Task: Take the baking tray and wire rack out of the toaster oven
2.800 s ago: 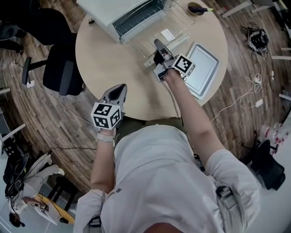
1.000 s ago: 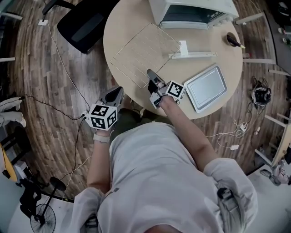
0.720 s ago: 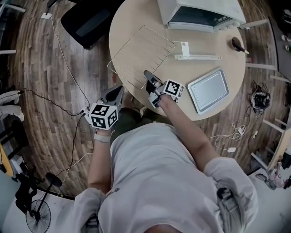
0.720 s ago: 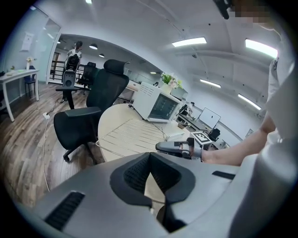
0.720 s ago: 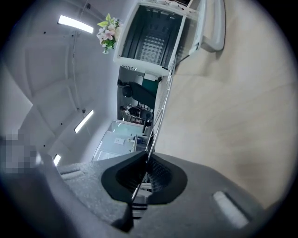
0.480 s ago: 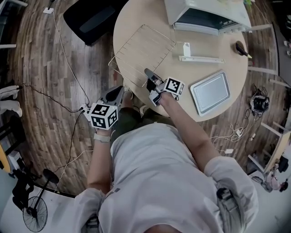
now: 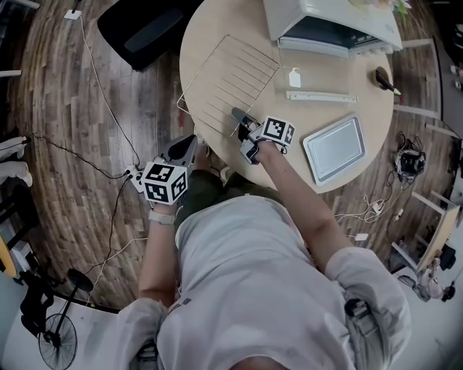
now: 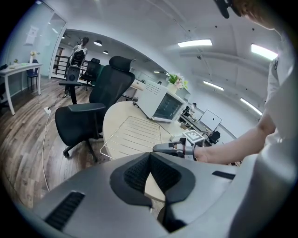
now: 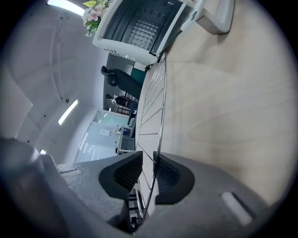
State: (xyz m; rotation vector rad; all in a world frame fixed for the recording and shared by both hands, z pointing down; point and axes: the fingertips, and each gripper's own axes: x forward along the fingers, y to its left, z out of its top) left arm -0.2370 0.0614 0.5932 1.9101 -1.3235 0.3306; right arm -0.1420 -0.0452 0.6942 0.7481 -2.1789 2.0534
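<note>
head view, clock read on the round table: wire rack lies flat at approx 9 o'clock, out of the toaster oven, which sits at 1 o'clock w/ its front facing the table centre. rack's near-left corner overhangs the table edge at approx 8 o'clock. baking tray is also out, flat on the table at 4–5 o'clock, well apart from the rack. a white strip lies btwn oven and tray, and a small dark item sits at 3 o'clock near the edge. right gripper reaches in from 7 o'clock to the rack's near edge. in the right gripper view its jaws have just been opening: narrow gap now, the rack's edge wire runs up btwn them, close against the right-hand pad and clear of the other, so no squeeze on it. oven shows beyond at 11–12 o'clock of that view. left gripper hangs off the table past the 7 o'clock edge, over the floor. left gripper view shows its jaws together at the tips, nothing btwn them, w/ rack and oven ahead. black office chair stands beyond the table at 10 o'clock.
</note>
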